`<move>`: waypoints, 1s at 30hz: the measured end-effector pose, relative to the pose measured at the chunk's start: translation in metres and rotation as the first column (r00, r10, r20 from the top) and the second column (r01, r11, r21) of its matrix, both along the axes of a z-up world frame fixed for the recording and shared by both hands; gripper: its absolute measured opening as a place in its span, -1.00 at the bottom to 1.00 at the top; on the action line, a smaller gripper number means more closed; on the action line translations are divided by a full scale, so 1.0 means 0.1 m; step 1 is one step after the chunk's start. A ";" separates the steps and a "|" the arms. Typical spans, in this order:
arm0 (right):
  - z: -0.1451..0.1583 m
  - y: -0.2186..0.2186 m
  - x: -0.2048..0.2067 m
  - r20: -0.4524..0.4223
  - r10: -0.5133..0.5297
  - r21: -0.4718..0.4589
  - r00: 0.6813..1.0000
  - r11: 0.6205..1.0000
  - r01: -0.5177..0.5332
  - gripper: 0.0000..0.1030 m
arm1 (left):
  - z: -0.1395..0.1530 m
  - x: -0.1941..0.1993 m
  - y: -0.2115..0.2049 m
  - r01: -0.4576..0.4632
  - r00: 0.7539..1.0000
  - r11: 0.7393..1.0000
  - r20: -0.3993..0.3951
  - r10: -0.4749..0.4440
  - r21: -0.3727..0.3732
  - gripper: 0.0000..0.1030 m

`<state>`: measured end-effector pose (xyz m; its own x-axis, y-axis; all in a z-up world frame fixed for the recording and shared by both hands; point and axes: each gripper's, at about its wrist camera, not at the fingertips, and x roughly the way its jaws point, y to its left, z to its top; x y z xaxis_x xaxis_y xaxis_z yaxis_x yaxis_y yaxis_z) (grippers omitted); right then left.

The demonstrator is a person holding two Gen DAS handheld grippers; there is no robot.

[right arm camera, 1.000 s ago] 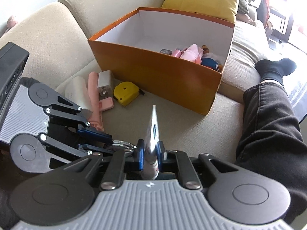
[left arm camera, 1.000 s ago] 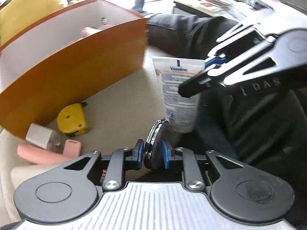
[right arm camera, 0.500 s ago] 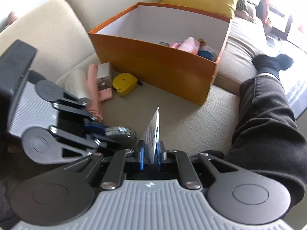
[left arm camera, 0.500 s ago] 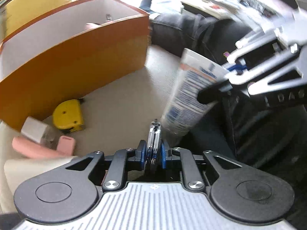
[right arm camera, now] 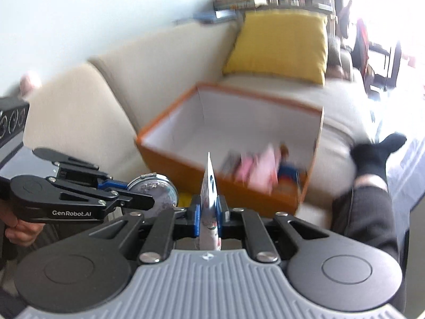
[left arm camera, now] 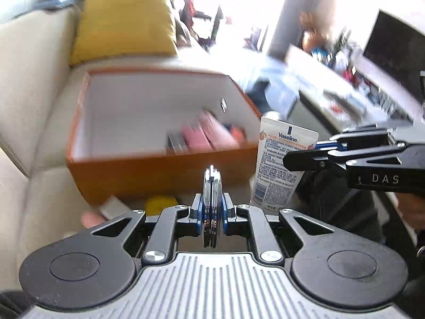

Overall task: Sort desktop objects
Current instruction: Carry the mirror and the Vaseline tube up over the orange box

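Observation:
My left gripper is shut on a round silver compact, held edge-on in front of the orange box. The compact also shows in the right wrist view. My right gripper is shut on a white Vaseline tube, which also shows in the left wrist view, upright at the box's right corner. The box has a white inside and holds pink items. Both grippers are raised above the sofa seat, just short of the box's near wall.
A yellow tape measure and a white block lie on the beige sofa in front of the box. A yellow cushion stands behind it. A person's dark-trousered leg lies to the right.
Both grippers have risen and tilted up with their objects, so the box's open top now shows. The tube and compact moved closer to the box.

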<state>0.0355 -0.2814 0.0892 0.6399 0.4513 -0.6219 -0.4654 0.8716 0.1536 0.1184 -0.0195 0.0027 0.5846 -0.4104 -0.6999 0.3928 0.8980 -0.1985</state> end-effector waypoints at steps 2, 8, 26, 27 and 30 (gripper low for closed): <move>0.12 0.06 0.11 0.038 -0.003 0.026 0.999 1.000 0.002 -0.77 | 0.16 0.08 0.10 -0.038 0.999 0.999 0.032 0.038 -0.017 -0.71; 0.27 0.35 0.54 0.104 -0.036 0.059 0.994 0.998 0.030 -0.77 | 0.38 0.52 0.34 -0.161 0.984 0.985 0.064 0.165 -0.063 -0.71; -0.40 1.03 1.33 -0.045 0.001 -0.077 0.999 0.997 -0.004 -0.77 | -0.15 1.13 0.69 -0.264 0.965 0.961 -0.031 0.262 -0.085 -0.71; -0.45 1.05 1.35 -0.057 -0.002 -0.092 0.998 0.996 -0.003 -0.77 | -0.17 1.13 0.70 -0.263 0.965 0.961 -0.035 0.261 -0.088 -0.71; -0.54 1.09 1.39 -0.079 -0.016 -0.141 0.997 0.990 0.005 -0.77 | -0.22 1.12 0.73 -0.260 0.966 0.960 -0.046 0.256 -0.102 -0.71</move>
